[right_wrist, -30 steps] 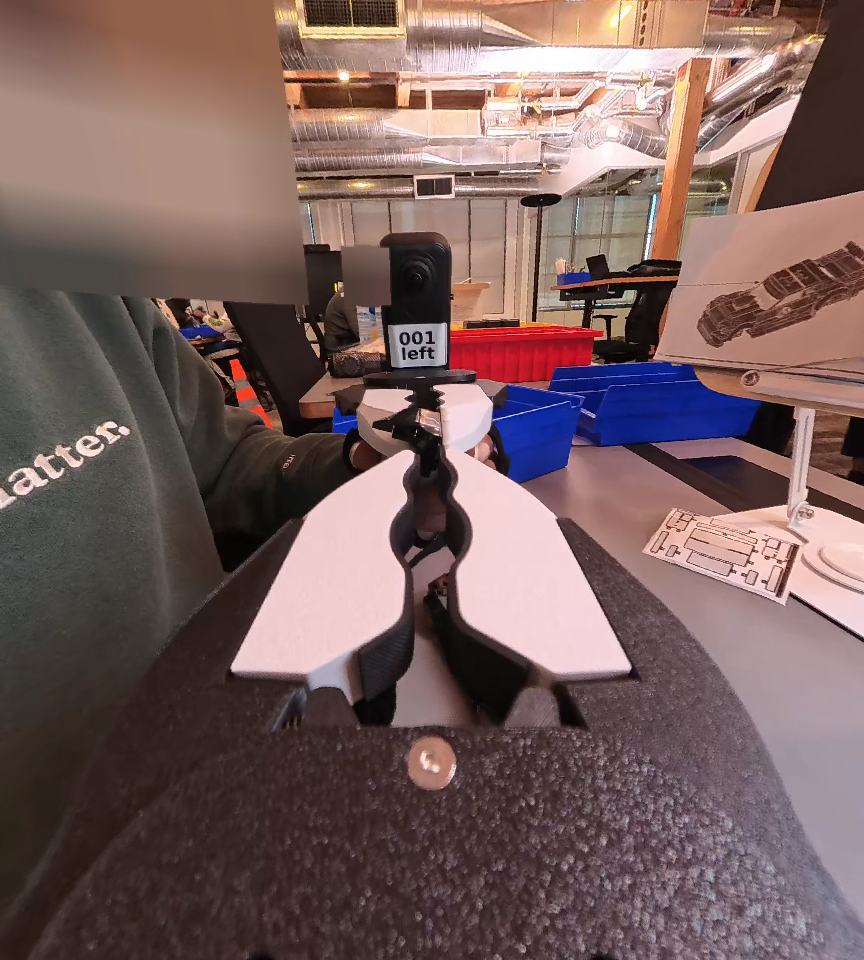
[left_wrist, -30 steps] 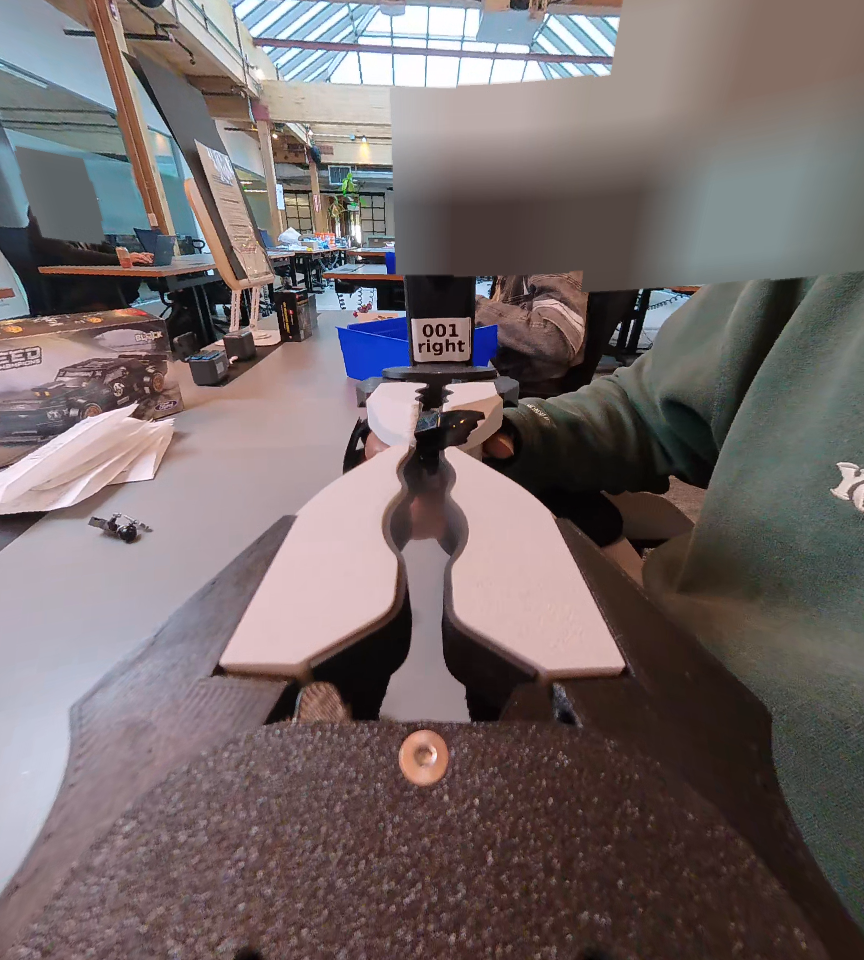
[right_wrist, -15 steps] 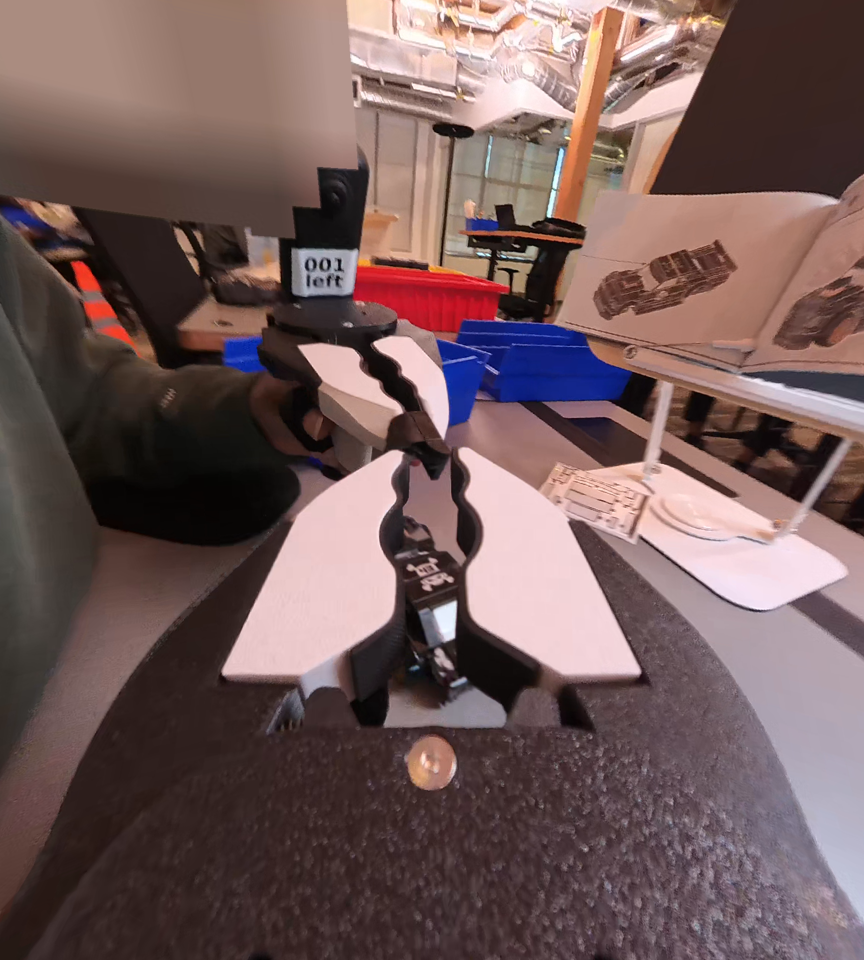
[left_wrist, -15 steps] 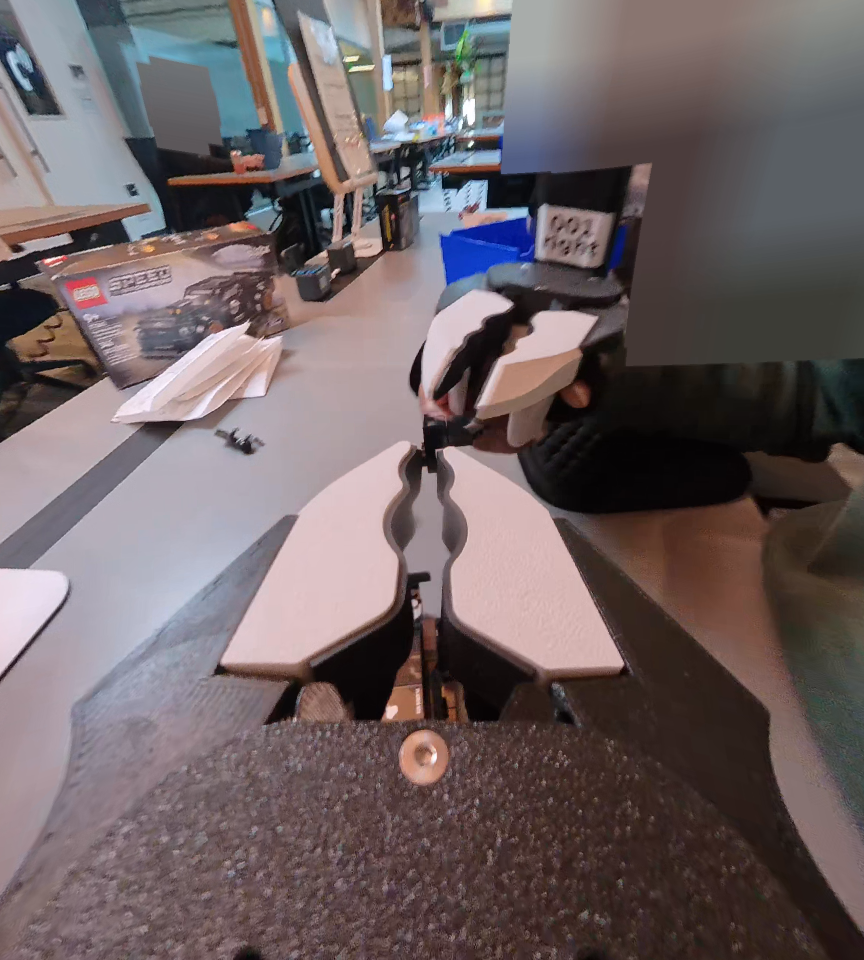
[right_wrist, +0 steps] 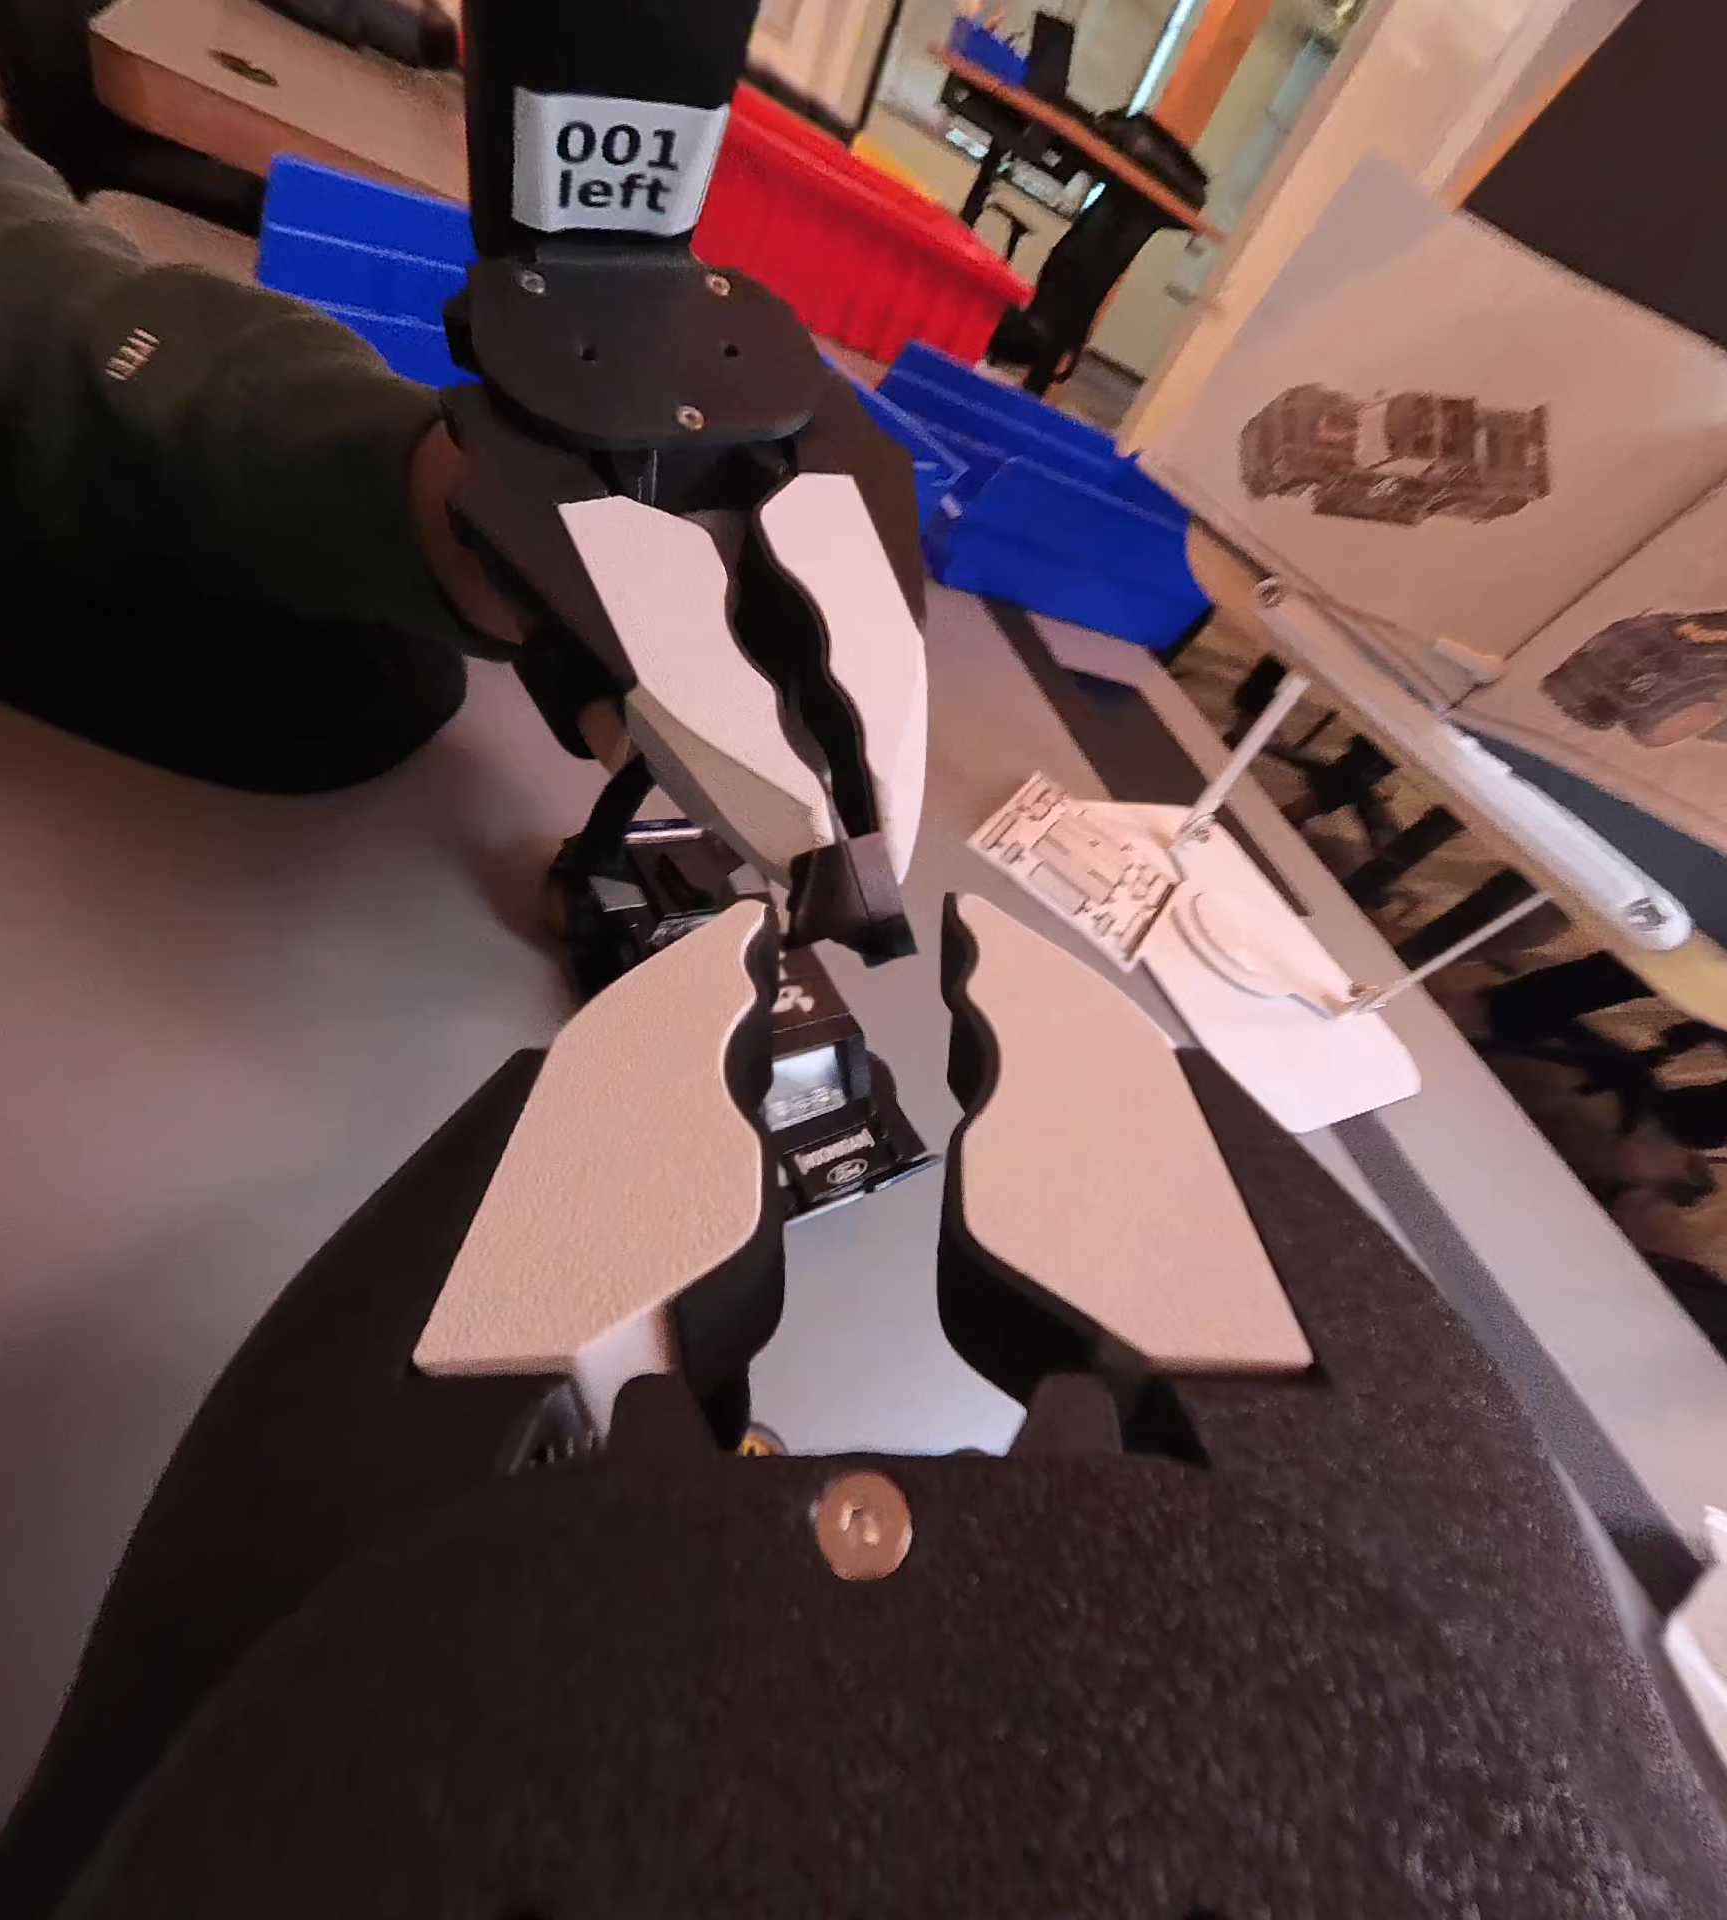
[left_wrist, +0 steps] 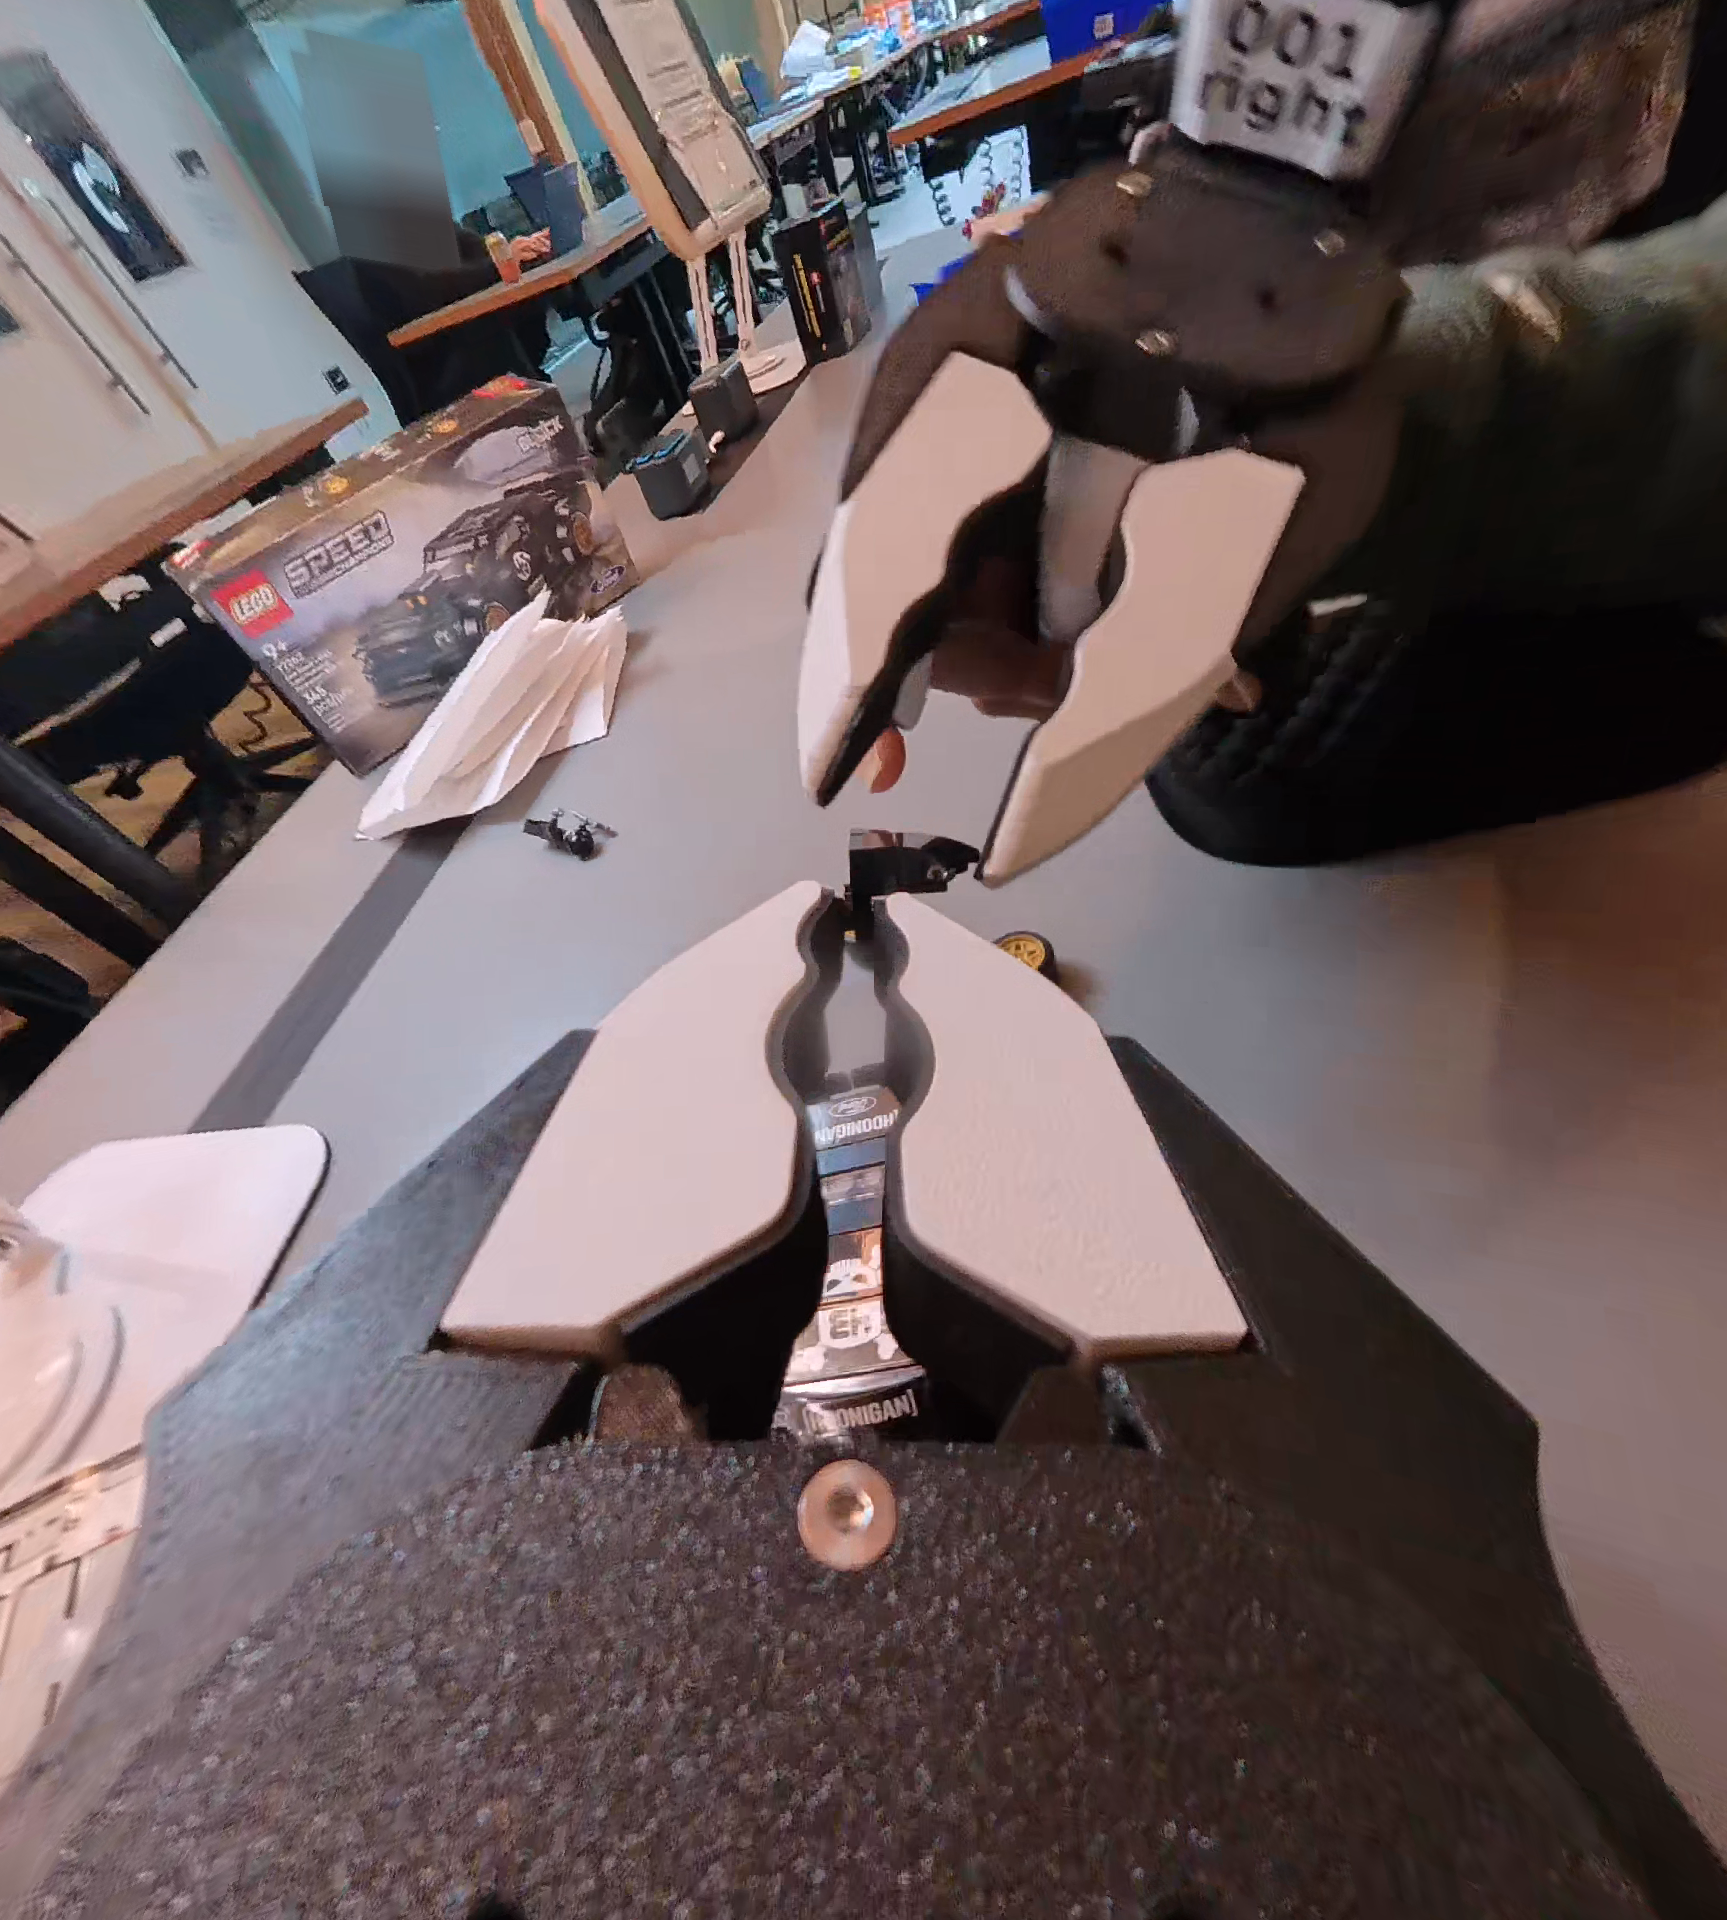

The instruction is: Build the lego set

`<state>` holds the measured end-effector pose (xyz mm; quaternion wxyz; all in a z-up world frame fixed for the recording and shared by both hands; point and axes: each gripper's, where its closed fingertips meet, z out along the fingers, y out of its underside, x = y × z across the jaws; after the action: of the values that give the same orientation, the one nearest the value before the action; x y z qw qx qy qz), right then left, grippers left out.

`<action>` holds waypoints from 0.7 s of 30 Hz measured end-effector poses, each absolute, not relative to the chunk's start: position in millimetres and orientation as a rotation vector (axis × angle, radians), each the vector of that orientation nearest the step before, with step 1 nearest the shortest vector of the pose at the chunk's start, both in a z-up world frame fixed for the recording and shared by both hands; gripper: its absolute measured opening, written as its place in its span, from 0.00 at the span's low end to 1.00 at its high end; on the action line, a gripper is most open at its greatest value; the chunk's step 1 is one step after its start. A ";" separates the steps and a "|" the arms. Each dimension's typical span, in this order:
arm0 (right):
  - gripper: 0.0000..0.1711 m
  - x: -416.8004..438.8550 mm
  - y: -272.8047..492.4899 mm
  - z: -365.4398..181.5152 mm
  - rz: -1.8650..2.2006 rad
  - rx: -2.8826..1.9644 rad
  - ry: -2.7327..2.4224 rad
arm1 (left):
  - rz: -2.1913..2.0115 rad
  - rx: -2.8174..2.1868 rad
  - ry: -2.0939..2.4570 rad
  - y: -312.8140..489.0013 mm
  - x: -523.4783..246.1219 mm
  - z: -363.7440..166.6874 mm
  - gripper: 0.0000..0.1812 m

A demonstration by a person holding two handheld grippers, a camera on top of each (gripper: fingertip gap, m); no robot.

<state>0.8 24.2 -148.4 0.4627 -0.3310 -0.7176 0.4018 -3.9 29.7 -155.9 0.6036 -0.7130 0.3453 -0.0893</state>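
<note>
Right hand-held gripper point(right_wrist: 854, 920) now parted, black piece point(left_wrist: 903, 864) in left hand-held gripper point(left_wrist: 854, 902).

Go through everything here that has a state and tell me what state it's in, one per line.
left gripper: shut on the small black piece
right gripper: open, holding nothing
black lego car: partly built, on the table under both grippers
loose wheel: unattached, on the table
lego box: closed as far as shows
instruction booklet: open on its stand
</note>
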 end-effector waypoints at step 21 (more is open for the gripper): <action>0.13 -9.3 37.7 -202.4 0.767 -0.812 -1.900 | -0.158 -1.781 0.890 32.7 -21.8 -193.1 0.12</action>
<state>-9.3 37.7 -202.4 0.4517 -0.3287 -0.7691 0.3106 -21.8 32.7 -193.1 0.5416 -0.7496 0.3747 -0.0666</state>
